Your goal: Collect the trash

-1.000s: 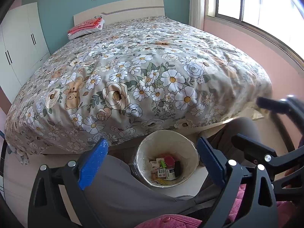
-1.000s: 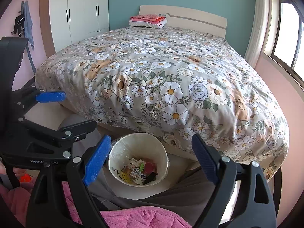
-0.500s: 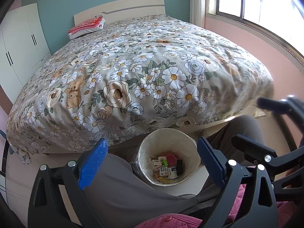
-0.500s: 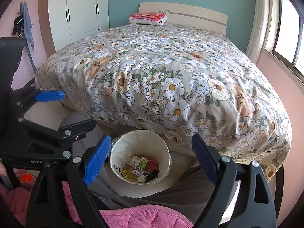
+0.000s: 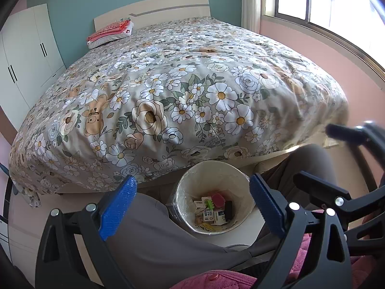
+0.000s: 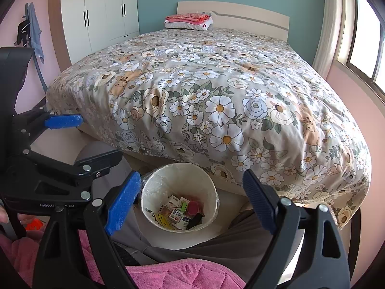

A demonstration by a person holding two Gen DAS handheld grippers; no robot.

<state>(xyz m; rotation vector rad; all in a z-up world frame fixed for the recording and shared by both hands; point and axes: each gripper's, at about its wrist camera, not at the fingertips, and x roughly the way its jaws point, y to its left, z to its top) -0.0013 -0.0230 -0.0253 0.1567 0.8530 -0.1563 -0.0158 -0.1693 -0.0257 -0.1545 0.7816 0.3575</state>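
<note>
1. The left gripper (image 5: 190, 202) is hanging wide open and empty, drifting slightly back from the bed (image 5: 182, 91).
2. The trash bin (image 5: 213, 168) is sitting just ahead, below both, litter already inside.
3. The right gripper (image 6: 190, 197) is likewise gaping, carrying nothing; collecting looks finished.

A home bedroom: ahead of the fingers lies a wide bed (image 5: 187, 91) under a flowered quilt, folded bedding (image 6: 189, 20) by its headboard, a white wardrobe (image 6: 101, 16) to their left, a window (image 5: 320, 4) right.
</note>
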